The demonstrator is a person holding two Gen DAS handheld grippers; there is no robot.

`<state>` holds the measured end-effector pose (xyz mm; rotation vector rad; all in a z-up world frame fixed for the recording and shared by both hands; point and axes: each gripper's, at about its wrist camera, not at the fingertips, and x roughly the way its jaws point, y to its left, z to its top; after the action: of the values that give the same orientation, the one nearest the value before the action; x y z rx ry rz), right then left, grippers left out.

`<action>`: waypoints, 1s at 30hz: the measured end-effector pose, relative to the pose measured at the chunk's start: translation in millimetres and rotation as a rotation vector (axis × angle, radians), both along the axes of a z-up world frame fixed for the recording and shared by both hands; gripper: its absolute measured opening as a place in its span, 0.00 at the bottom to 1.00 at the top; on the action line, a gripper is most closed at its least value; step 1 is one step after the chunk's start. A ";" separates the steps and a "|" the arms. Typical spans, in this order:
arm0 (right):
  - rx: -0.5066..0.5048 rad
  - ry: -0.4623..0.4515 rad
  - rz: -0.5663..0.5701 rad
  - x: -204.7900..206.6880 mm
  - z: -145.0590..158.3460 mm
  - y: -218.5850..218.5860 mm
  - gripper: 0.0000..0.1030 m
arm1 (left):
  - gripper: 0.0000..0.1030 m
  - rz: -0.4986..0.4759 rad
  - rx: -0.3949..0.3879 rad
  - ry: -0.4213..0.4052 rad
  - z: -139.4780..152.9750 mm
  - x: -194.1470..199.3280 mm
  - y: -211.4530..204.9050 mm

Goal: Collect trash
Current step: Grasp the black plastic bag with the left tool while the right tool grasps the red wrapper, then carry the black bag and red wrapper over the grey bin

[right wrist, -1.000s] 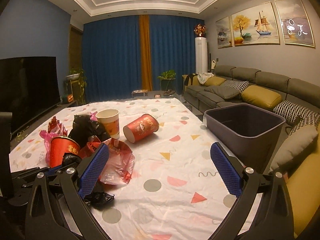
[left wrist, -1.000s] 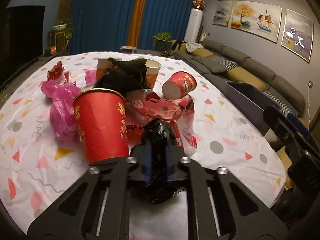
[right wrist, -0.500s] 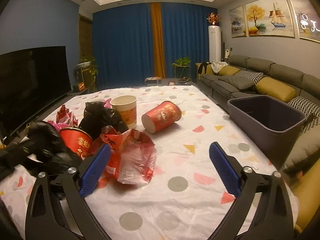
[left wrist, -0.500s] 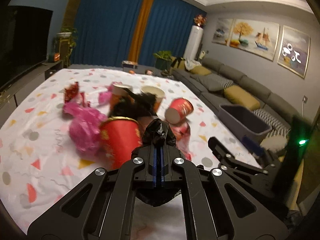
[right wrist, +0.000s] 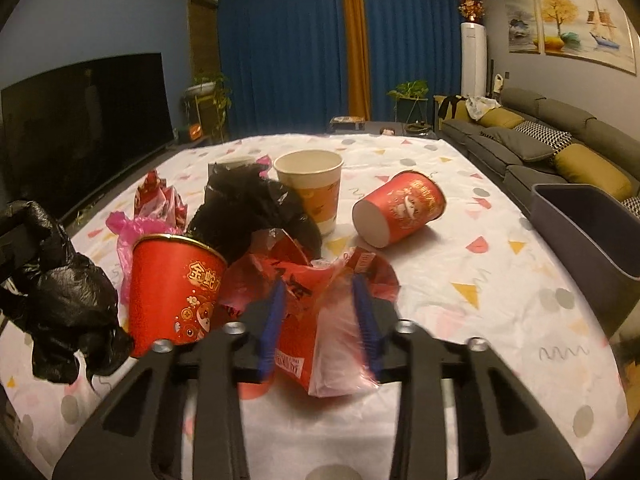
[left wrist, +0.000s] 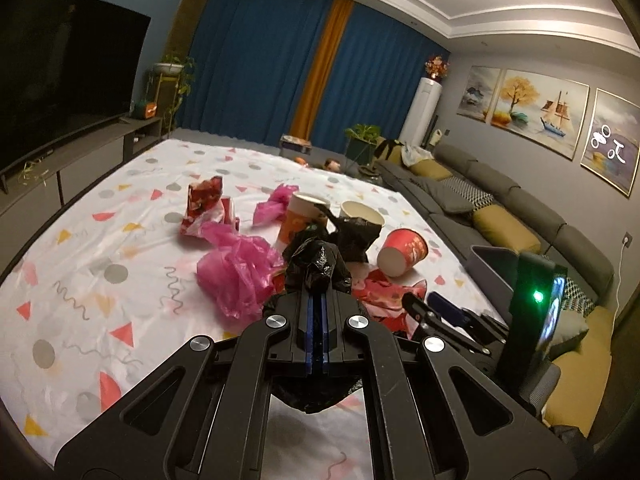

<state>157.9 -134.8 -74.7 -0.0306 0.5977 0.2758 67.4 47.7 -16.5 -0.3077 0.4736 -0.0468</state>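
Black crumpled plastic bag (left wrist: 316, 268) pinched in the left gripper (left wrist: 316, 300), jaws fully closed on it, bag bulging above and hanging below the blue pads, held clear of the tablecloth (left wrist: 80, 272). Same bag visible in the right wrist view at 9 o'clock, dangling off the cloth.

Red and clear plastic wrapper (right wrist: 320, 320) sitting between the blue pads of the right gripper (right wrist: 320, 312); jaws just been closing, now narrowed to a small gap with the wrapper bunched between them and the pads pressing its sides. Wrapper resting on the cloth, just right of an upright red paper cup (right wrist: 172, 288) with gold print.

Beyond the wrapper at 12 o'clock, a second black bag (right wrist: 248, 208) heaped against an upright cream and orange cup (right wrist: 316, 188). At 1 o'clock, another red cup (right wrist: 400, 208) lying on its side, white base toward the camera. At 10 o'clock, pink plastic bag (right wrist: 128, 232) behind the upright red cup, and a crumpled red foil packet (right wrist: 160, 200) farther back.

Grey bin (right wrist: 592, 232) at 3 o'clock, beside the table's edge, well apart from the pile. Grey sofa (right wrist: 540, 136) with mustard cushions beyond it.
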 end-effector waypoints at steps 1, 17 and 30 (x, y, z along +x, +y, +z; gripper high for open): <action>-0.003 0.008 0.002 1.8 -1.1 0.9 0.17 | 0.02 -0.001 0.000 0.001 -0.7 0.9 0.5; 0.010 -0.127 -0.065 -33.5 32.2 -46.1 0.01 | 0.02 -0.034 -0.013 0.012 -6.1 6.1 -6.8; 0.060 -0.201 -0.104 -57.4 54.0 -77.8 0.01 | 0.02 -0.078 0.002 -0.011 3.2 4.3 -26.3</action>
<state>100.5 -212.6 -20.7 0.0303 0.3899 0.1865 71.7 21.3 -13.3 -0.2865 0.4749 -0.1234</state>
